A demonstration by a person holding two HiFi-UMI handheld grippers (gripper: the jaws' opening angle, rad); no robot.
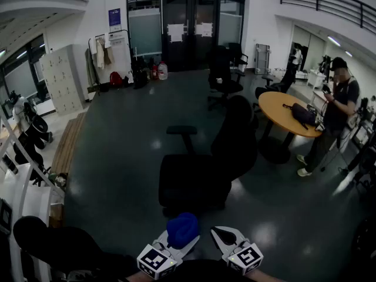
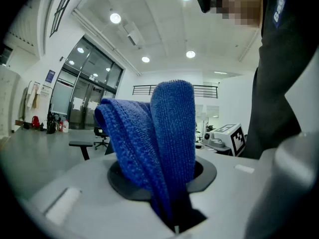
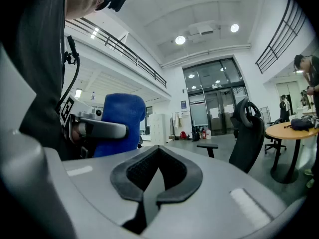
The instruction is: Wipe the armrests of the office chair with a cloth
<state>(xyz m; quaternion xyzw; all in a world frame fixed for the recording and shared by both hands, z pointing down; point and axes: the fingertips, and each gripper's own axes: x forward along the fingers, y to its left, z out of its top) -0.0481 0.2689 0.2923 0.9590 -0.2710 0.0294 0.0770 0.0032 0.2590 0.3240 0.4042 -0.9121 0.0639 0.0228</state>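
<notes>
A black office chair (image 1: pixel 197 175) stands on the dark floor ahead of me, its back to the right and one armrest (image 1: pixel 182 130) raised on the far side. At the bottom edge, well short of the chair, my left gripper (image 1: pixel 178 241) is shut on a folded blue cloth (image 1: pixel 183 229). In the left gripper view the cloth (image 2: pixel 159 143) rises out of the shut jaws as a thick loop. My right gripper (image 1: pixel 227 237) is beside it, shut and holding nothing. The right gripper view shows the chair (image 3: pixel 249 133) and its armrest (image 3: pixel 207 146) some way ahead.
A round wooden table (image 1: pixel 281 109) with a dark bag stands to the right. A person (image 1: pixel 336 113) stands beside it. More office chairs (image 1: pixel 226 78) sit near the glass doors (image 1: pixel 188 28). Lockers (image 1: pixel 59 78) and a wooden bench (image 1: pixel 67 143) line the left side.
</notes>
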